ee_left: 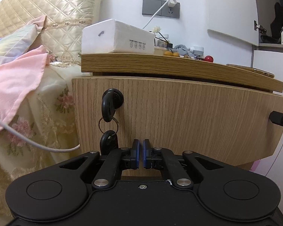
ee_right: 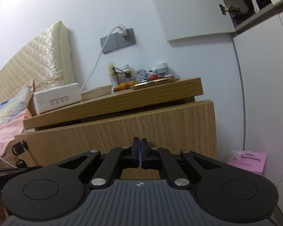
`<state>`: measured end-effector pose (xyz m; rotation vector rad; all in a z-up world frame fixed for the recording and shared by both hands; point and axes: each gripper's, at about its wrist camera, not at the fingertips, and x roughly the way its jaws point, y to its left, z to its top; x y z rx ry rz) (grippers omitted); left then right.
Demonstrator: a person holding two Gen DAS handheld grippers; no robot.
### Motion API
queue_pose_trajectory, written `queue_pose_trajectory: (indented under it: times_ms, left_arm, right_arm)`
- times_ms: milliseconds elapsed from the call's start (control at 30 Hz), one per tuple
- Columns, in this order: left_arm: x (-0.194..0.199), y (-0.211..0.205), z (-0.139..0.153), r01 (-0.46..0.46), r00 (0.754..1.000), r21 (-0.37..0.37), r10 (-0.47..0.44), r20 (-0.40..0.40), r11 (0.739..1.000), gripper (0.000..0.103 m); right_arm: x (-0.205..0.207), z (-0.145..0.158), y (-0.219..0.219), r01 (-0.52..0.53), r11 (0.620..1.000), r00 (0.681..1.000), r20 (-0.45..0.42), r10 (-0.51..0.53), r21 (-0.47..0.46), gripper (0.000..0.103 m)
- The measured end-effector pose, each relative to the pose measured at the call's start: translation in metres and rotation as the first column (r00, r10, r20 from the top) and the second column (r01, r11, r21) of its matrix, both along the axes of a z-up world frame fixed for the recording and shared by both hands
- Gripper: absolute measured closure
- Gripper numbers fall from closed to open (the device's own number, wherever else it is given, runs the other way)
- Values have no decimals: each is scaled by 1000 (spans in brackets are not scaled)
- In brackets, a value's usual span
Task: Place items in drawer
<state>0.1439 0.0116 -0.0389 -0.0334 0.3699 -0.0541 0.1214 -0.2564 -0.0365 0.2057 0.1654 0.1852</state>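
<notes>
A light wood drawer front (ee_left: 179,116) of a bedside cabinet fills the left wrist view, with a black key (ee_left: 109,107) in its lock and a second key hanging on a ring. My left gripper (ee_left: 141,151) is shut and empty, right at the drawer front. My right gripper (ee_right: 140,150) is shut and empty, close to the same drawer front (ee_right: 141,130) further right. On the cabinet top (ee_right: 122,101) lie a white box (ee_right: 56,98), a gold phone (ee_right: 152,83), orange fruits (ee_right: 122,86) and a red ball (ee_right: 153,77).
A bed with a quilted headboard (ee_left: 37,9) and pink cloth (ee_left: 15,82) stands left of the cabinet. A white cable (ee_left: 37,145) hangs beside it. A wall socket (ee_left: 160,6) holds a charger. A pink box (ee_right: 249,162) sits on the floor at right.
</notes>
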Motion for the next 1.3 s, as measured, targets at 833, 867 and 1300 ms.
queue_pose_trajectory:
  times_ms: [833,867,1300]
  left_arm:
    - [40,1,-4,37,999,32,-36,-18,999,100]
    - [40,1,-4,39,999,29,-39,-19,999,100]
    - [28,10,11,-15,1000,-29,14,-18,999,100]
  right_arm:
    - [45,-13,6,70,997,997,-15,-69,31,102]
    - [45,-14,6,67,997,998,-15,-66,30,102]
    - [40,-9,3,50,999,998,-49,-49,21,101]
